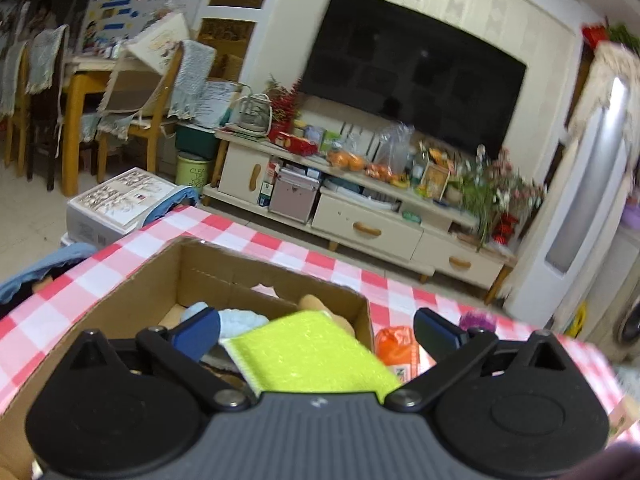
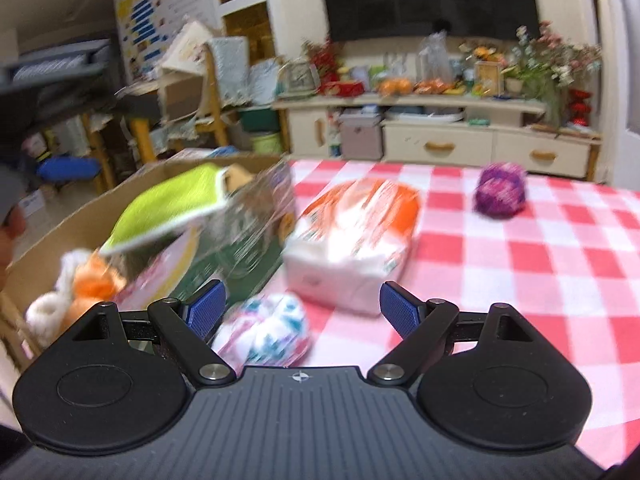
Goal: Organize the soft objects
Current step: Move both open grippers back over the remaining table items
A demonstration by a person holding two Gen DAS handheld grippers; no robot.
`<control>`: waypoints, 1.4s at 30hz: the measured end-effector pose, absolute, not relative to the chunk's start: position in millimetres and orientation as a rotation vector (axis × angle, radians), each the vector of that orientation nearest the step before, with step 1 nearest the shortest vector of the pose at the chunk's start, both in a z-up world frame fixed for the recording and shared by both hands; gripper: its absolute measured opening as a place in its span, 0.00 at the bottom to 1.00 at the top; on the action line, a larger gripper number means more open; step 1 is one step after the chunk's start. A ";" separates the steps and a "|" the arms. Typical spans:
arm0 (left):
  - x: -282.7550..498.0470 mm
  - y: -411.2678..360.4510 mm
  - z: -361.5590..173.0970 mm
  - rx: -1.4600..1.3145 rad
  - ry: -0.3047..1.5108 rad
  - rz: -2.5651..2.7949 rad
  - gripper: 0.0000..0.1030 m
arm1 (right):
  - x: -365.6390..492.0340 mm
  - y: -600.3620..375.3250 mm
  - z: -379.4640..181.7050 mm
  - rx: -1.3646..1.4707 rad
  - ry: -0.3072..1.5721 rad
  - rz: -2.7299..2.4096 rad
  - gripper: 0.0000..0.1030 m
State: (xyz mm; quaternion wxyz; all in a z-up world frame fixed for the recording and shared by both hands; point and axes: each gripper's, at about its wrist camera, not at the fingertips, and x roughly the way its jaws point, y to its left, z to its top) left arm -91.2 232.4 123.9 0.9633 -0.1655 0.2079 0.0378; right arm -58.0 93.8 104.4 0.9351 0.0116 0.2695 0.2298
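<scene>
A yellow-green sponge cloth [image 1: 316, 356] lies between the wide-spread jaws of my left gripper [image 1: 318, 334], over the cardboard box [image 1: 140, 292]; the blue pads stand clear of it. Inside the box are a light blue soft thing [image 1: 240, 320] and a tan plush [image 1: 316, 304]. My right gripper [image 2: 304, 308] is open above a small white, pink and teal soft bundle [image 2: 268, 328] on the checked cloth. Beyond it lie an orange-and-white tissue pack [image 2: 352, 240] and a purple yarn ball [image 2: 500, 190]. The sponge cloth [image 2: 168, 204] also shows at the box [image 2: 60, 232].
The red-and-white checked tablecloth [image 2: 520, 280] covers the table. At the box's near end are a white-and-orange plush [image 2: 80, 284], a pink-yellow pack [image 2: 160, 280] and a clear-wrapped green pack [image 2: 248, 232]. A TV cabinet [image 1: 360, 232] stands beyond. A person's head [image 2: 12, 216] shows at the left edge.
</scene>
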 end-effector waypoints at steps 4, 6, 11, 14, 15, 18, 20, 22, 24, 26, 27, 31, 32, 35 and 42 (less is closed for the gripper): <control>-80.2 213.3 118.8 -0.241 0.452 0.070 0.99 | -58.4 103.6 94.3 -0.015 0.573 0.534 1.00; -73.4 206.5 114.2 -0.197 0.480 0.073 0.99 | -56.6 108.9 90.5 -0.047 0.576 0.541 1.00; -64.4 202.4 105.4 -0.105 0.540 0.128 0.99 | -51.8 111.7 80.6 -0.102 0.582 0.555 1.00; -66.5 210.9 104.7 -0.105 0.554 0.164 0.99 | -49.4 114.8 75.7 -0.122 0.586 0.570 1.00; -67.0 213.5 104.9 -0.105 0.557 0.182 0.99 | -45.5 114.5 74.3 -0.127 0.585 0.573 1.00; -68.0 224.8 105.7 -0.090 0.564 0.248 0.99 | -43.7 115.4 68.1 -0.133 0.585 0.580 1.00; -67.6 233.4 105.1 -0.086 0.574 0.288 0.99 | -39.5 115.1 65.4 -0.131 0.586 0.583 1.00; -66.0 239.7 102.9 -0.074 0.590 0.328 0.99 | -38.9 115.2 62.9 -0.126 0.585 0.594 1.00; -63.2 243.3 101.1 -0.067 0.604 0.353 0.99 | -37.7 115.1 62.5 -0.123 0.585 0.604 1.00; -60.7 245.1 99.2 -0.071 0.623 0.362 0.99 | -35.5 117.2 60.8 -0.126 0.579 0.609 1.00; -60.0 245.5 99.1 -0.074 0.627 0.364 0.99 | -35.1 117.3 59.5 -0.129 0.574 0.609 1.00; -57.2 245.0 98.6 -0.080 0.638 0.379 0.99 | -36.9 117.7 57.6 -0.137 0.568 0.622 0.96; -57.8 244.6 99.7 -0.079 0.634 0.383 0.99 | -37.6 116.9 57.6 -0.133 0.568 0.626 0.93; -59.1 242.3 103.8 -0.079 0.622 0.384 0.99 | -40.5 114.6 59.0 -0.128 0.566 0.634 0.84; -64.2 230.9 115.3 -0.095 0.558 0.354 0.99 | -42.9 94.6 60.6 -0.131 0.568 0.565 0.84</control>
